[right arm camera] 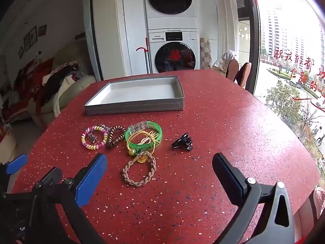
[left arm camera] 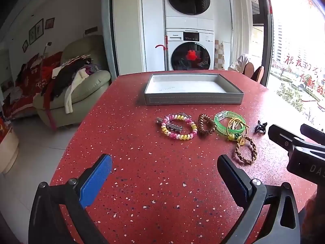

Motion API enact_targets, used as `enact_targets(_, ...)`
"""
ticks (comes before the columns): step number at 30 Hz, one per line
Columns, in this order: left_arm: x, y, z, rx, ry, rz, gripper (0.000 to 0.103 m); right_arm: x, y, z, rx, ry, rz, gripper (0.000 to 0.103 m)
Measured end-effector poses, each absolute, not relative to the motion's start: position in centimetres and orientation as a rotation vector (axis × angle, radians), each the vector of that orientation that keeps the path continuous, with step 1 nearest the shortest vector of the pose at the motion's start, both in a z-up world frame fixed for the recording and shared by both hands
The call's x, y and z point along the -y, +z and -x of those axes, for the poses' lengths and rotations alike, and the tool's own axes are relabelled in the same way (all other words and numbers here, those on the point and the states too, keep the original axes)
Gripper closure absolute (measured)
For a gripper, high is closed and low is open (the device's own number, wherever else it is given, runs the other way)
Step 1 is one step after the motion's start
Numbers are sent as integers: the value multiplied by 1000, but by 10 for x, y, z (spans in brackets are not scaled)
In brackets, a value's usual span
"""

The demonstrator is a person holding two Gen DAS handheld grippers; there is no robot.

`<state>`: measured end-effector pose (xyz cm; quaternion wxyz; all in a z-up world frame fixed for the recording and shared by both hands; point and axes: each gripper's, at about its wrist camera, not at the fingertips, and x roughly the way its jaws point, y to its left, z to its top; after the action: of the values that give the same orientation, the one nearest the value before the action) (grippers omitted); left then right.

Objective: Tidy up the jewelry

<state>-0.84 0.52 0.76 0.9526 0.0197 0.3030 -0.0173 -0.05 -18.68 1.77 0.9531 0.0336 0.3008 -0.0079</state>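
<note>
Just ahead of the right gripper (right arm camera: pixel 160 174), whose fingers stand wide apart and empty, lies the braided hair tie (right arm camera: pixel 139 170) on the red table (right arm camera: pixel 233 122). It looks soft and light; pinching one side of its loop should do. The left gripper (left arm camera: pixel 164 170) is likewise spread and empty.
</note>
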Motion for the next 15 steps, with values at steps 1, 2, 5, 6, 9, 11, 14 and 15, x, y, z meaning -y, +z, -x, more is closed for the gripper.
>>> enact_targets(1,-6,8,8,-618,-35,-37,0,187,17,0,-610,-15,-69,0)
enact_targets(2,-7,8,8,-620,-35,-35,0,187,17,0,-611,-13,-68,0)
enact_targets(5,-9,7,8,-623,-34,-32,0,186,18,0,-608,-9,-66,0)
enact_targets(6,-9,7,8,-622,-34,-31,0,186,18,0,-606,-8,-65,0)
enact_targets(9,-9,6,9,-626,-35,-28,0,185,18,1,-603,-8,-64,0)
enact_targets(11,-9,5,9,-629,-36,-26,0,185,18,2,-600,-7,-66,0)
enact_targets(14,-10,5,9,-631,-34,-23,0,184,17,2,-605,-4,-68,0)
enact_targets(15,-10,5,9,-632,-34,-22,0,184,17,2,-604,-3,-69,0)
